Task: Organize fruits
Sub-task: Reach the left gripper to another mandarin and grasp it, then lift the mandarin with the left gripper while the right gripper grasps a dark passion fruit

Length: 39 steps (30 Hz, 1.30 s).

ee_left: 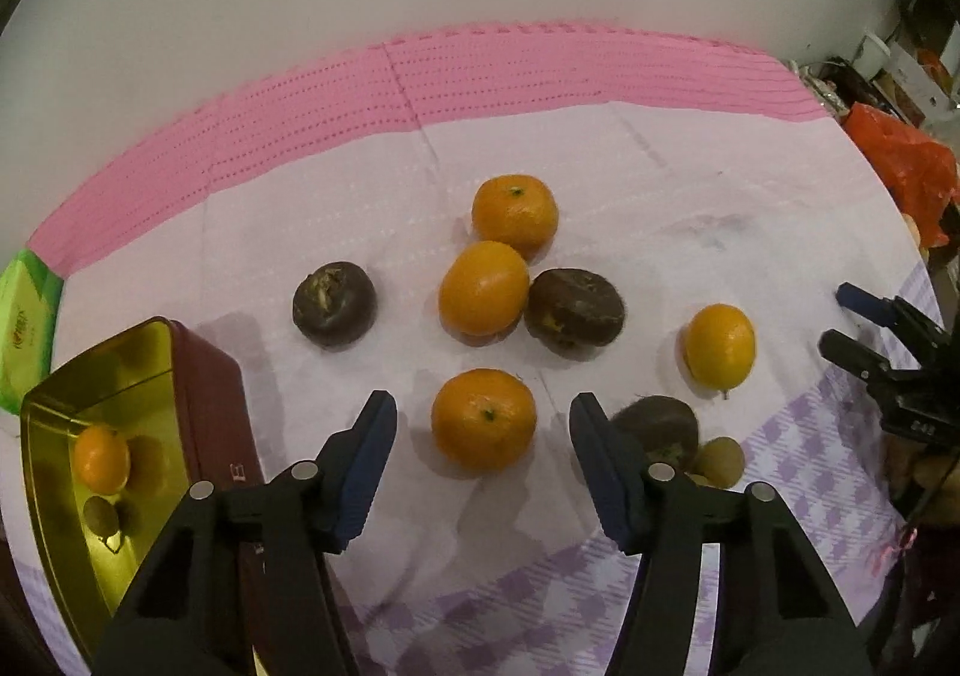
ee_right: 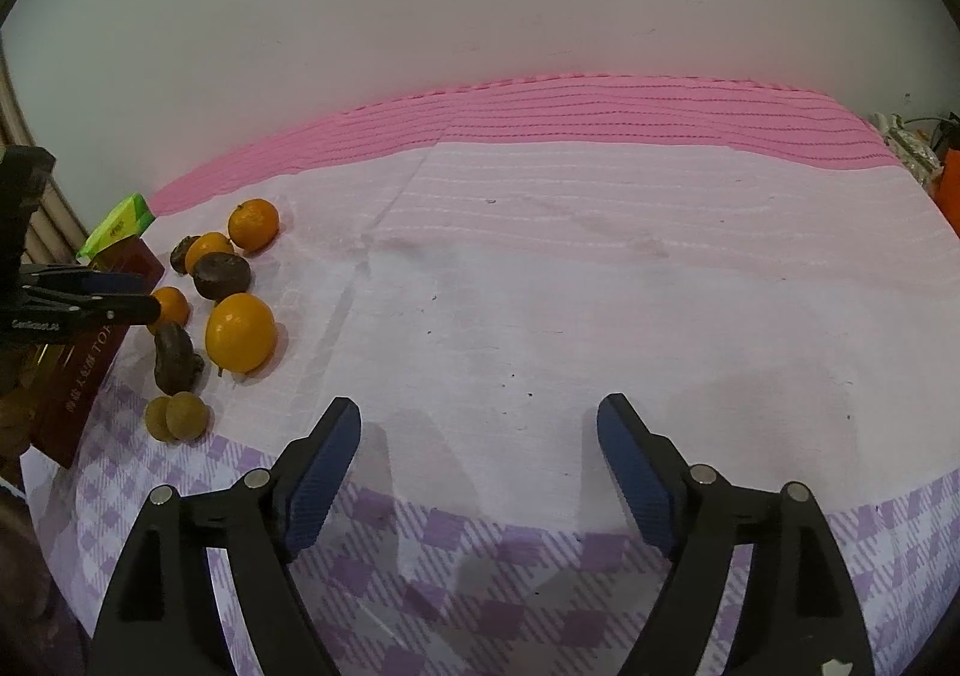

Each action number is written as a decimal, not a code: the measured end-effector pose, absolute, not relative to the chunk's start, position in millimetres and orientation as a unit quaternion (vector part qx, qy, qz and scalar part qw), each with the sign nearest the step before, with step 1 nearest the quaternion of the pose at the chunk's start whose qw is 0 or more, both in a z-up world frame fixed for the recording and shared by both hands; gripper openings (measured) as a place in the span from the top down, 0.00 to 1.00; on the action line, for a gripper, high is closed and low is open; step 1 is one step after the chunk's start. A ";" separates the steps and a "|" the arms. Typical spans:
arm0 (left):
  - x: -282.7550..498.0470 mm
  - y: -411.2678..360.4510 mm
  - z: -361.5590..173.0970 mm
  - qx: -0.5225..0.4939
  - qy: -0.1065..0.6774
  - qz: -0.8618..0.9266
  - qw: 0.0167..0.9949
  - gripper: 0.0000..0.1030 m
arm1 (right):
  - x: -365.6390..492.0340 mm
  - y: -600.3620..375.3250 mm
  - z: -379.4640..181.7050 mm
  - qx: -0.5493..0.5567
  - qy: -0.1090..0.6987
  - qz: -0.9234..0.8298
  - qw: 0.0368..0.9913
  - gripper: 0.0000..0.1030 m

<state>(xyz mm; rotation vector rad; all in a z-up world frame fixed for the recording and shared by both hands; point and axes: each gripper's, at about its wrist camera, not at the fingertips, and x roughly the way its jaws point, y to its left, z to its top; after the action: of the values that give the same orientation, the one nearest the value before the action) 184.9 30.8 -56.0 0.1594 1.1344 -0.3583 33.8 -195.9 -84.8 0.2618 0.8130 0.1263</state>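
My left gripper [ee_left: 483, 406] is open, its fingers on either side of an orange [ee_left: 483, 418] on the cloth. Three more oranges [ee_left: 483, 287] lie beyond and to the right, mixed with dark brown fruits [ee_left: 334, 304] and small tan fruits [ee_left: 720, 460]. An open red tin with a gold inside [ee_left: 60, 406] stands at the left and holds one orange [ee_left: 101, 459] and a small brown fruit [ee_left: 101, 517]. My right gripper [ee_right: 480, 418] is open and empty over bare cloth, to the right of the fruit cluster [ee_right: 240, 332]. It also shows in the left wrist view [ee_left: 840, 319].
A green carton [ee_left: 24, 328] lies behind the tin. The pink and lilac cloth [ee_right: 600, 286] covers the table up to a white wall. An orange plastic bag [ee_left: 900, 166] and clutter sit off the table's right end.
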 end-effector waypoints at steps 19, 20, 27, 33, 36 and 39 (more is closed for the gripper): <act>120.1 49.6 -14.5 -0.036 0.490 -0.128 0.861 0.63 | 35.5 -189.8 -85.5 0.119 0.397 0.056 0.908 0.17; 109.9 52.3 -7.9 -0.042 0.487 -0.121 0.864 0.63 | 34.9 -191.8 -85.4 0.124 0.395 0.053 0.909 0.17; 63.7 79.7 24.9 -0.078 0.469 -0.089 0.875 0.63 | 20.2 -171.2 -47.1 0.122 0.342 0.145 0.921 0.38; 39.2 109.7 34.7 -0.103 0.465 -0.063 0.877 0.63 | 35.3 -77.9 -9.3 0.006 0.348 0.300 0.888 0.41; 31.3 117.4 39.0 -0.099 0.456 -0.052 0.883 0.63 | 49.9 -49.9 -15.8 -0.032 0.367 0.312 0.876 0.41; 25.9 126.4 42.8 -0.102 0.448 -0.046 0.887 0.63 | 66.3 -35.1 -23.8 -0.041 0.383 0.310 0.869 0.41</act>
<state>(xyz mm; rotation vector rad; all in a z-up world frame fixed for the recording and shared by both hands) 25.9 126.4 42.8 -0.2118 0.9324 -0.0962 66.3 -35.1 -23.8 -0.0862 0.8007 0.6488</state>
